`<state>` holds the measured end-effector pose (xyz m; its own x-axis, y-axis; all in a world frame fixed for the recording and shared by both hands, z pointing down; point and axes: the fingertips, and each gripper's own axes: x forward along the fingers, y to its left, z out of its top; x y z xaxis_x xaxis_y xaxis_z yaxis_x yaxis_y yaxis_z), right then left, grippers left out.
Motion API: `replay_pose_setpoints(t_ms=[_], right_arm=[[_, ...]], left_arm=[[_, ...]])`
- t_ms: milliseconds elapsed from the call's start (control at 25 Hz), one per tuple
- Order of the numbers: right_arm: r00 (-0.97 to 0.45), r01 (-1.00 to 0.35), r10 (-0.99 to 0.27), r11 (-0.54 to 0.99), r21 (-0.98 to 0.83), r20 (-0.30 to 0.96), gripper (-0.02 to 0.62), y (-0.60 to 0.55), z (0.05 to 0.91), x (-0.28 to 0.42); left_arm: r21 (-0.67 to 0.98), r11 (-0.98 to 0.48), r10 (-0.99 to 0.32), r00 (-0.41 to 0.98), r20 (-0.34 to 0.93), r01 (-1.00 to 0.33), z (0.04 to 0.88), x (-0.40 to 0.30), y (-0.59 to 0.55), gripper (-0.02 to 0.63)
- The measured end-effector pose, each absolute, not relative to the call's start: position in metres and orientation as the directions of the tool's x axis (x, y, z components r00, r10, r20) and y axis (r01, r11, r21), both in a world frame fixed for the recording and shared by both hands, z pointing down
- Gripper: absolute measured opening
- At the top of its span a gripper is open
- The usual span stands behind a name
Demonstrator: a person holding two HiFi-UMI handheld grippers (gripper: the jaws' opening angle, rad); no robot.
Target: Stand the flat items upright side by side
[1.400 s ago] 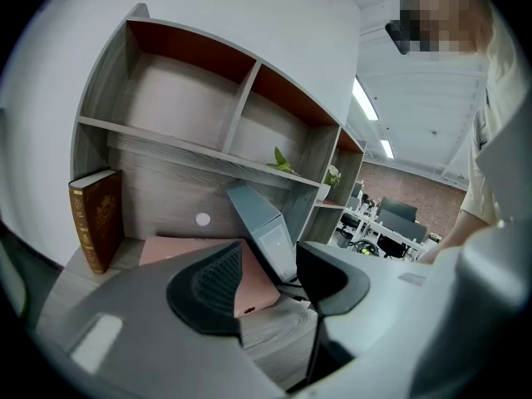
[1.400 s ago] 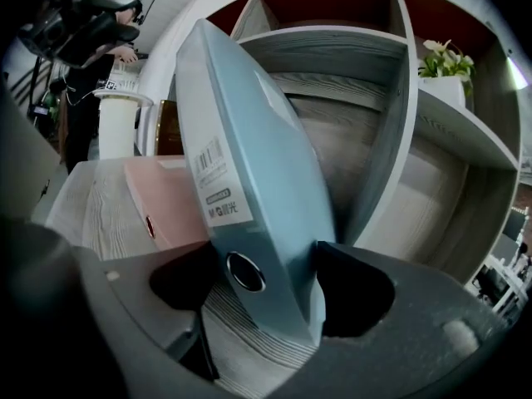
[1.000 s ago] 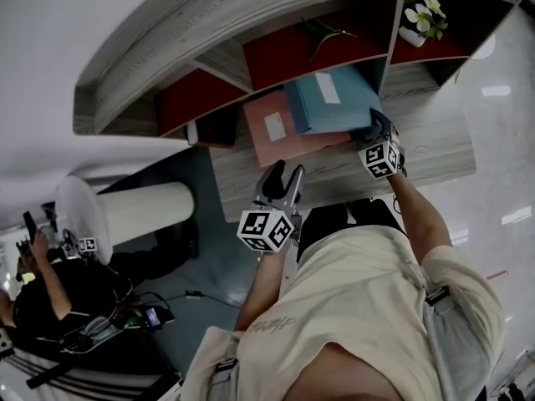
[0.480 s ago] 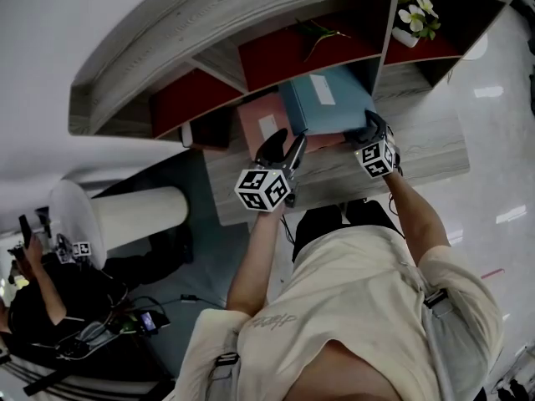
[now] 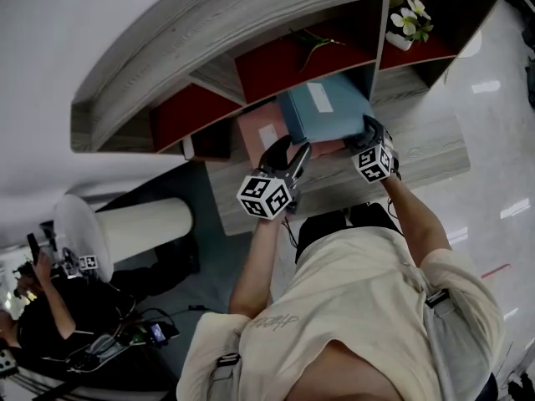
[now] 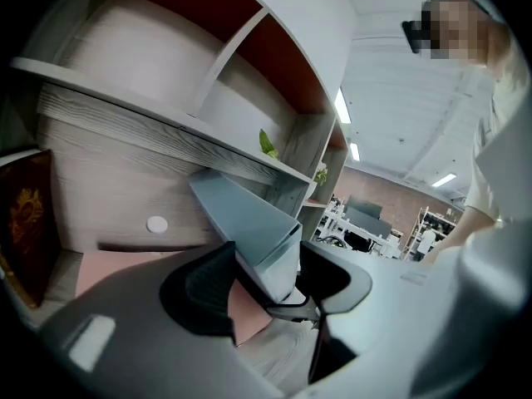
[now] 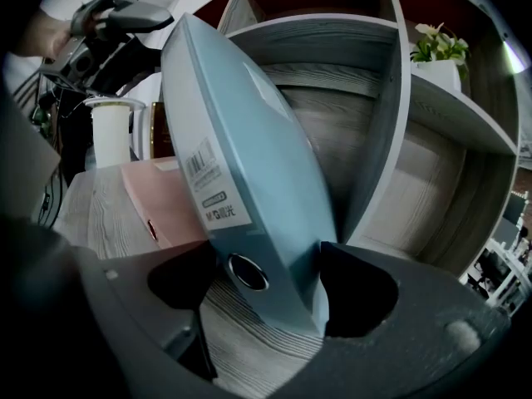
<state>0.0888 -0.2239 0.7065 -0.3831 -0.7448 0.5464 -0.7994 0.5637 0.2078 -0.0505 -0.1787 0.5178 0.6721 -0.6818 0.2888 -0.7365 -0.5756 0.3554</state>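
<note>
Two claws at blue binder [image 5: 328,105]: your right claw [image 7: 266,285] clamped on spine, binder tilted over flat pink folder [image 5: 251,128] on surface [image 5: 426,139]; left claw [image 6: 264,273] just opening, straddling corner, not pinching. Nxt, likely: tip binder upright.

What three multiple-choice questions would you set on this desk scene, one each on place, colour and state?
1. Where does the pink folder lie? A in a shelf compartment; B flat on the desk; C on the floor.
2. What colour are the shelf's back panels? A yellow; B red; C green.
3. How is the blue binder placed? A lying flat; B standing inside a compartment; C tilted up on the desk.
Answers: B, it rests flat on the wood grain; B, red shows behind the compartments; C, its spine leans steeply in the right gripper view.
</note>
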Motion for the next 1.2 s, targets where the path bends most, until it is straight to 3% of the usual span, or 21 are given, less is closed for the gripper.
replay_pose_setpoints(t_ms=[320,480,640,880,1200], right_arm=[[-0.298,-0.812,-0.771,0.515,0.276,0.563,0.371,-0.227,0.708,0.091],[-0.219,-0.779,-0.802,0.487,0.395,0.556,0.334,-0.226,0.708,0.092],[-0.169,-0.730,-0.811,0.484,0.482,0.560,0.321,-0.224,0.712,0.092],[-0.208,-0.660,-0.814,0.526,0.536,0.543,0.318,-0.212,0.709,0.092],[-0.256,-0.683,-0.791,0.555,0.474,0.556,0.318,-0.177,0.713,0.097]], left_arm=[[0.399,-0.585,-0.681,0.695,0.232,-0.706,0.513,-0.047,-0.179,0.253],[0.360,-0.585,-0.684,0.681,0.263,-0.727,0.517,-0.051,-0.181,0.204],[0.378,-0.560,-0.684,0.669,0.291,-0.737,0.529,-0.061,-0.177,0.215],[0.397,-0.554,-0.668,0.675,0.313,-0.732,0.544,-0.073,-0.157,0.213],[0.370,-0.621,-0.624,0.721,0.300,-0.691,0.531,-0.051,-0.115,0.196]])
